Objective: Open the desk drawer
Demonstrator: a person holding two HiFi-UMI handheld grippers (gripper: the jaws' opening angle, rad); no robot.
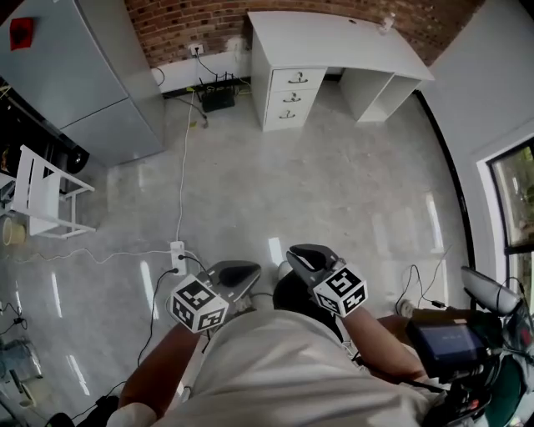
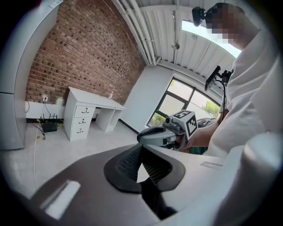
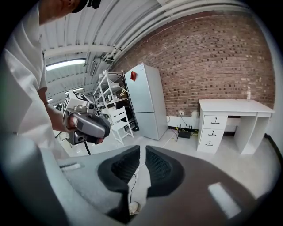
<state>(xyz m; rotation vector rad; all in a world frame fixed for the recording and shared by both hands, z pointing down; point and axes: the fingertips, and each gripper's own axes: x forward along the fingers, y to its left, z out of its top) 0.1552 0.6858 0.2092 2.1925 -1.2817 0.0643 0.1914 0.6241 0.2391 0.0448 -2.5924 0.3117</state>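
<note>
1. Desk (image 1: pixel 334 42): a white desk against the brick wall (image 1: pixel 179 21), at the far side of the room. Its stack of three drawers sits at the left end as the head view shows it. The top drawer (image 1: pixel 297 79), middle drawer (image 1: pixel 291 97) and bottom drawer (image 1: pixel 286 115) are all flush and shut, each with a small dark handle.
2. Left gripper (image 2: pixel 141 148): held low in front of the person's waist. The ribbed pads meet at their tips with nothing between them (only floor shows through the wedge behind the tips).
3. Right gripper (image 3: pixel 142 148): held level with the left one and just beside it. The pads are drawn together to a thin slit, and it too holds nothing.
4. Posture: both tools are tucked close to the body and point forward. This looks like a carrying position, since nothing is within reach, and the closed jaws fit that reading.
5. Distance: the desk is well apart from both grippers, with a wide stretch of bare grey floor (image 1: pixel 334 192) between them. By this layout the task has not begun, and an approach comes first.
6. Next need: the handles are small, so the jaws would probably have to part before closing on one.
7. Hazard: a white power strip (image 1: pixel 178 257) lies near the person's feet. Its cable (image 1: pixel 182 167) runs across the floor toward the wall beside the desk and could trip the person on the way over.
</note>
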